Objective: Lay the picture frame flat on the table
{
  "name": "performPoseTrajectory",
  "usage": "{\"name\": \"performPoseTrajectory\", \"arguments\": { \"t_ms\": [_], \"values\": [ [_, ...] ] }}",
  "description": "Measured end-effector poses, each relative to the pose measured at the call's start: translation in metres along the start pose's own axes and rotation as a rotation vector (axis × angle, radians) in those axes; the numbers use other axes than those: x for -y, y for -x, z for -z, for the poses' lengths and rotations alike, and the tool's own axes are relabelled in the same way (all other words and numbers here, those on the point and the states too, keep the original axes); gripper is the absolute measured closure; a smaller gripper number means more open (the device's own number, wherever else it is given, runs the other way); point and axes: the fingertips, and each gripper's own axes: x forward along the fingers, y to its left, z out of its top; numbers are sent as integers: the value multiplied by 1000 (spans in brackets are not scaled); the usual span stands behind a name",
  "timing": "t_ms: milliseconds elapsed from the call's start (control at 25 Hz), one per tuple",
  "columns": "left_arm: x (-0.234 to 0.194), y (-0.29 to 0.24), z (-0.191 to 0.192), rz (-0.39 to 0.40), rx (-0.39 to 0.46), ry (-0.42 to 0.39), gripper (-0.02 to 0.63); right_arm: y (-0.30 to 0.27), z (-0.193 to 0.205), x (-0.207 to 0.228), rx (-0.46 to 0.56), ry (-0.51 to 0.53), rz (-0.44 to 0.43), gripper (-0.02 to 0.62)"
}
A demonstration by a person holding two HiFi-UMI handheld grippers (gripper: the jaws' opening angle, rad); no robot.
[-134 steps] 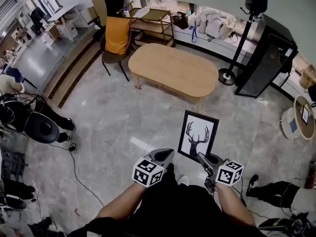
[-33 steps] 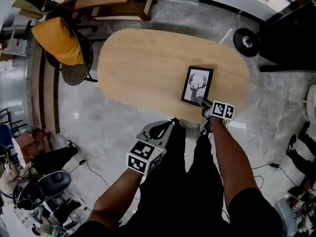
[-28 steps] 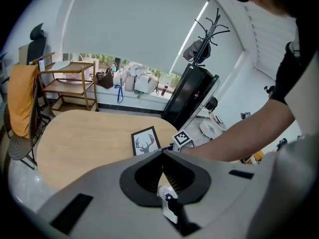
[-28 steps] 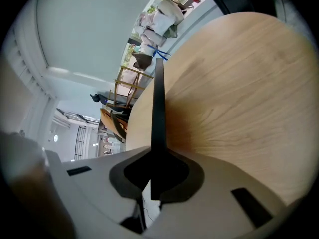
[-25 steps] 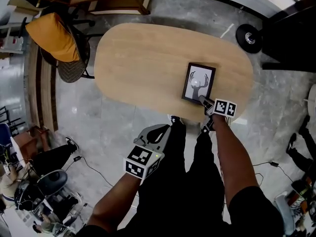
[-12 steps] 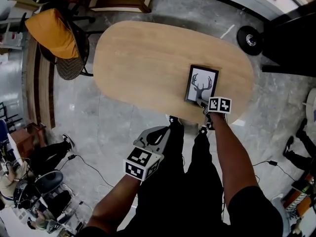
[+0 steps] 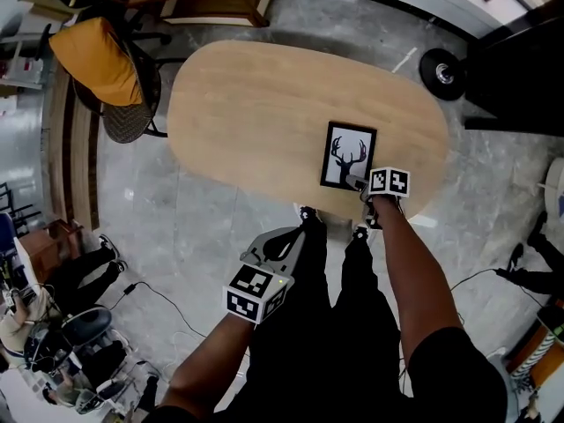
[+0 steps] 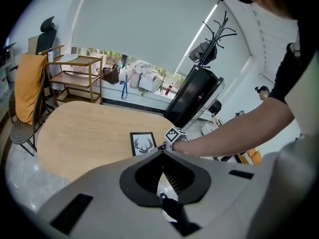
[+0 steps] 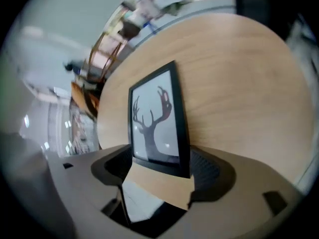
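One table [image 7: 256,104], one picture frame [image 7: 347,156]

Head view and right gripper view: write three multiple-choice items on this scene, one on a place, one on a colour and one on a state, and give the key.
1. Where is the black rectangular picture frame with the deer print?
A. Flat on the oval light-wood table, close to its edge
B. Hanging on a wall
C. Inside a drawer

2. What colour is the frame's border?
A. White
B. Black
C. Red

3. How does the right gripper stand?
A. Shut on the frame
B. Open
C. Shut on nothing

Key:
1 A: the frame lies face up on the tabletop.
2 B: a black border rings the pale print.
3 B: its fingers have just been opening and stand wide apart on either side of the frame's near edge.
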Motion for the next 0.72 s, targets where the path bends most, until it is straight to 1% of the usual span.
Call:
{"name": "performPoseTrajectory", "arguments": {
  "t_ms": [40,80,120,160,320,440,520,640,680,720],
  "values": [
    [2,0,2,0,-1,3,606,3,-5,-1,54,-113,-54,273],
    [4,-1,4,0,-3,5,606,6,-8,1,94,-185,-85,273],
    [6,-1,7,0,-6,8,606,8,-10,3,119,-207,-88,273],
    [6,-2,10,-1,-9,10,606,9,-10,7,128,-187,-71,273],
    [7,-4,13,-4,-12,6,606,16,-8,16,134,-39,33,273],
    [11,-6,7,-8,11,8,606,37,-10,20,178,60,78,276],
    [19,-6,-2,-7,38,12,606,56,-9,16,203,100,53,276],
    [31,3,-21,-11,89,3,606,94,-3,-7,259,94,-42,286],
    [37,8,-26,-13,105,1,606,110,0,-17,283,100,-65,334],
    [43,13,-31,-14,121,2,606,128,3,-28,307,113,-86,486]
  ]
}}
